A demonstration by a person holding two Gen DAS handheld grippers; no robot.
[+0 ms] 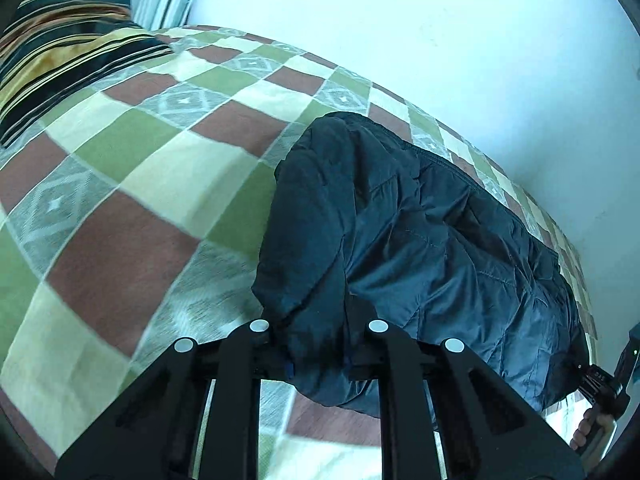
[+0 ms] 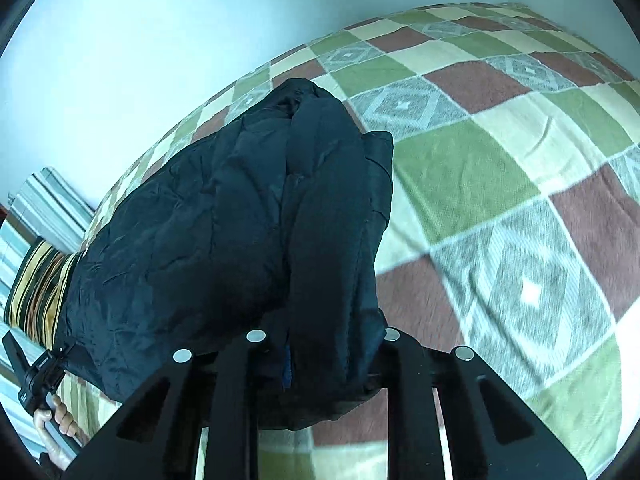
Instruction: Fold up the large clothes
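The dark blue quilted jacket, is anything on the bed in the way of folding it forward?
Nothing visible: the checked bedspread beyond the dark blue quilted jacket is bare, and the striped pillow lies off to the side.

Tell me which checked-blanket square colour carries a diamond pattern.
The grey squares of the checked blanket: each holds nested diamonds with a white centre. The green, brown and cream squares are plain.

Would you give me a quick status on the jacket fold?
Left gripper and right gripper both shut on dark jacket. Near edge lifted off checked bedspread. Nothing in the way.
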